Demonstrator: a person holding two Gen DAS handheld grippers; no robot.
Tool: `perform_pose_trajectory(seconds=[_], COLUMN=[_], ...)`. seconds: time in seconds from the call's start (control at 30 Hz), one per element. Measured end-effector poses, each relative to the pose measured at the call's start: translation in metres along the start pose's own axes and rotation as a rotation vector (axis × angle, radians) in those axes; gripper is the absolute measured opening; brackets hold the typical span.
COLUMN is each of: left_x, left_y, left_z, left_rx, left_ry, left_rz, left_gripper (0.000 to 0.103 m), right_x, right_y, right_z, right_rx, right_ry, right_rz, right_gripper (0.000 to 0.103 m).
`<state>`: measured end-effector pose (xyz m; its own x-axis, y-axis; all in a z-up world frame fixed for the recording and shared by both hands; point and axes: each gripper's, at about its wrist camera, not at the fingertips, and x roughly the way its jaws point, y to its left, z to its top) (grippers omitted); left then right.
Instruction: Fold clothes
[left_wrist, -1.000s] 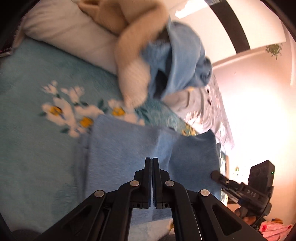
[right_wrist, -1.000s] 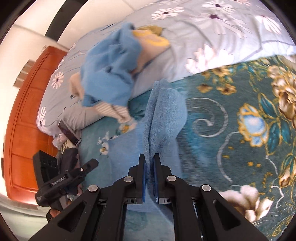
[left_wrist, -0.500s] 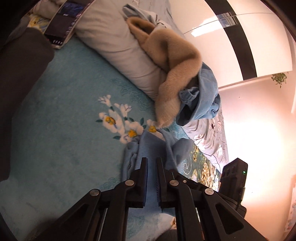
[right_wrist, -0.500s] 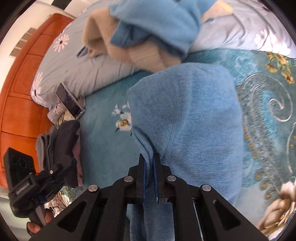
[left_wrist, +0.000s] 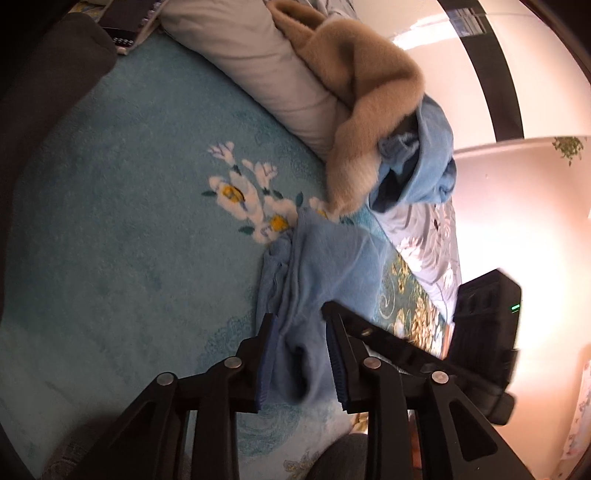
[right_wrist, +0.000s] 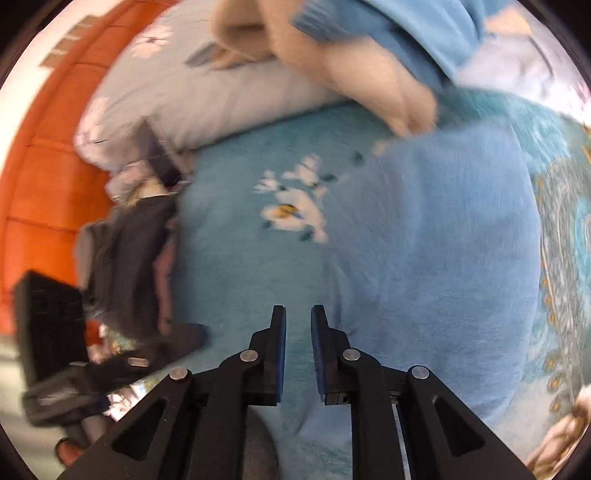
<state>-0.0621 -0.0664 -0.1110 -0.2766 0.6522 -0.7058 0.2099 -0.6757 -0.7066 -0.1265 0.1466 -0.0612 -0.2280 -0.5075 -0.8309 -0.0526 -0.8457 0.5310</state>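
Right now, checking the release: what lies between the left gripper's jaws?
A fold of the blue garment, loose between the just-opening jaws of the left gripper, in the left wrist view.

left gripper (left_wrist: 301, 325) has just been opening its jaws, with a fold of the blue garment (left_wrist: 317, 280) lying loose between them on the teal blanket (left_wrist: 122, 229).

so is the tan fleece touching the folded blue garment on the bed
Touching. The left wrist view shows the tan fleece drooping off the pillow, its lower tip resting on the top edge of the blue garment.
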Motion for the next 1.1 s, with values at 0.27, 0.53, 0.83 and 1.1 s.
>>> perform_pose_trajectory(seconds=[0.27, 0.53, 0.83, 1.1], left_x=[0.051, 0.078, 0.075, 0.073], left_y=[-0.027, -0.024, -0.007, -0.002], left_z=[-0.031, -0.048, -0.046, -0.056], left_rx=[0.111, 0.119, 0.077, 0.057], left_ry=[0.126, 0.16, 0.163, 0.18], left_rz=[0.011, 0.054, 0.046, 0.037], left_gripper=[0.032, 0.029, 0.032, 0.005], right_x=[-0.048, -0.051, -0.049, -0.052], right_y=[-0.033, -0.073, -0.085, -0.088], right_z=[0.01, 0.002, -0.001, -0.003], right_rx=[-0.034, 0.032, 0.044, 0.053], right_ry=[-0.071, -0.048, -0.042, -0.043], right_rz=[-0.132, -0.139, -0.103, -0.093], right_gripper=[0.036, 0.038, 0.038, 0.038])
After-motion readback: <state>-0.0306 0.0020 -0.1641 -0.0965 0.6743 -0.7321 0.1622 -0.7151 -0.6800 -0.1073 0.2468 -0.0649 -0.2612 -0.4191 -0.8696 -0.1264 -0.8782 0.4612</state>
